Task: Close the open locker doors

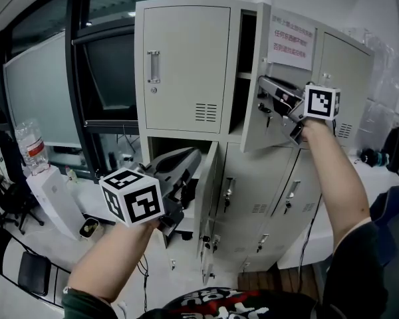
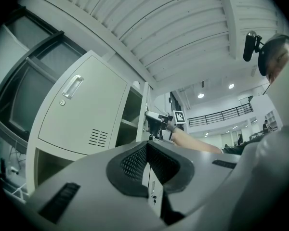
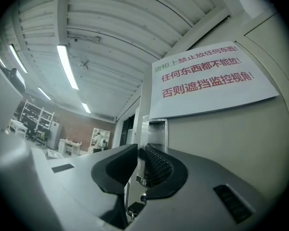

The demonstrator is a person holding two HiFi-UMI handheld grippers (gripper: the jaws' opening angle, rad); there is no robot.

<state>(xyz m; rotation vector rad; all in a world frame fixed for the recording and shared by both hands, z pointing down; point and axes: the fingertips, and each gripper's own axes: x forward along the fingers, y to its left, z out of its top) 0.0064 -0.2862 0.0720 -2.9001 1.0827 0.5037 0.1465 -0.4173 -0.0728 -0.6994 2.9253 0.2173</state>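
R gripper [image 1: 271,97] is up at the upper door [image 1: 266,135], which stands open. Its fingers [image 3: 159,165] are closed on the door's free edge by the recessed handle [image 3: 156,129], w/ the edge between the pads. Paper notice [image 3: 207,81] w/ red print is on the door face just right of the fingers, and keys [image 3: 134,208] hang just below them. L gripper [image 1: 191,181] is low, fingers [image 2: 130,162] clamped on the edge of the lower door [image 1: 209,198], also open and swung out from the cabinet. That door's lock [image 2: 154,197] shows in the gap between the pads. Closed door [image 2: 82,114] w/ handle + vents sits up-left of the L fingers, and the R gripper is visible just past their tips. Neither open door is shut yet
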